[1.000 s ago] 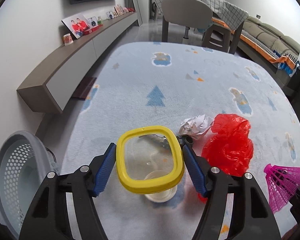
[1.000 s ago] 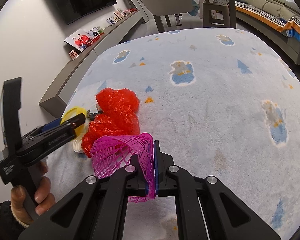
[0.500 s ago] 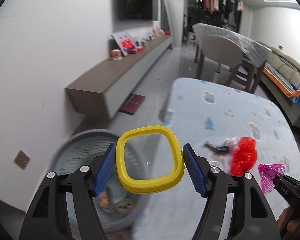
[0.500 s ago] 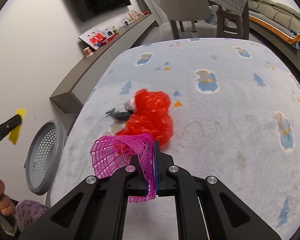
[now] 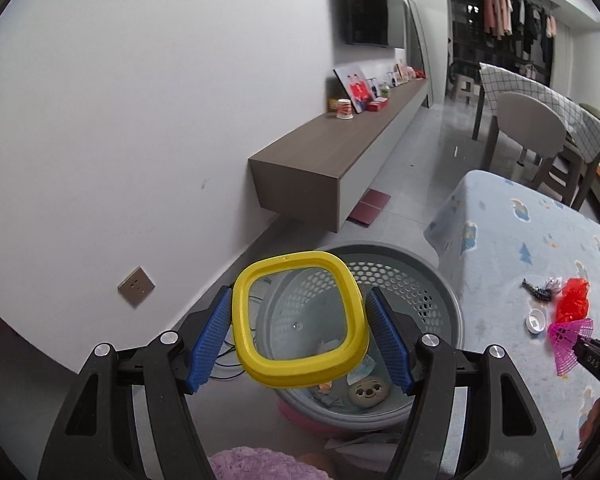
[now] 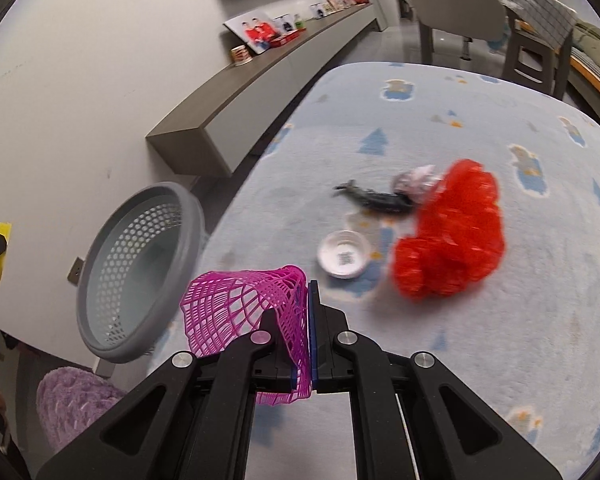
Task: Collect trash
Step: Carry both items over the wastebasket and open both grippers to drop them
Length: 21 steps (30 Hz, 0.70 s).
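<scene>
Above the grey perforated basket point(image 5: 440, 300), the left tongs point(image 5: 300, 334) grasp a yellow-rimmed lid point(image 5: 300, 368). Beside that basket, the right tongs point(image 6: 309, 332) are clenched on a pink net point(image 6: 244, 304).

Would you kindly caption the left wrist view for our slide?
Left gripper holds a yellow ring above the grey perforated basket.

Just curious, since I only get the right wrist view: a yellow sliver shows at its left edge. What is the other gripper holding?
Observer: The left gripper grips a yellow-rimmed lid with a clear centre between its blue pads.
Operator: Where is it?
Observer: It is over the mouth of the grey perforated basket.
Operator: Is the basket empty?
Observer: No. Scraps lie at the bottom, including a round beige piece with a face.
</scene>
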Motion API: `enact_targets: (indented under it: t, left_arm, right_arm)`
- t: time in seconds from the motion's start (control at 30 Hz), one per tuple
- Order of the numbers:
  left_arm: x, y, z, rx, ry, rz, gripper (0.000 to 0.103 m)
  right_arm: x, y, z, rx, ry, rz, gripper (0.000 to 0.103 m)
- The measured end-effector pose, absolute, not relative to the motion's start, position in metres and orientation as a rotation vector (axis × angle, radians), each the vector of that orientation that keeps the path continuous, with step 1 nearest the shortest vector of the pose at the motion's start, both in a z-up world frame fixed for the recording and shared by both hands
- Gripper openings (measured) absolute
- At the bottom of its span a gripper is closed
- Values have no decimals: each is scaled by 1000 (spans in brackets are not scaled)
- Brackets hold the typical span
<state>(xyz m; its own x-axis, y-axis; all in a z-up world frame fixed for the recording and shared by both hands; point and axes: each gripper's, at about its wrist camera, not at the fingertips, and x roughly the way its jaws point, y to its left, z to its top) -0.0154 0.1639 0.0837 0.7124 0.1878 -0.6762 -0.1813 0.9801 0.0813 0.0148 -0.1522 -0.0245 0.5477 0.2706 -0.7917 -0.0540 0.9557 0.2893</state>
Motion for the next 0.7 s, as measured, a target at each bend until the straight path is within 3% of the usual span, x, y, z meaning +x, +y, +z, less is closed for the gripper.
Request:
enact_targets:
  t: [0.7]
  left_arm:
    - [30,178,36,-32,824,101,66]
  right_arm:
    - [60,-8,2,134,972,463,4]
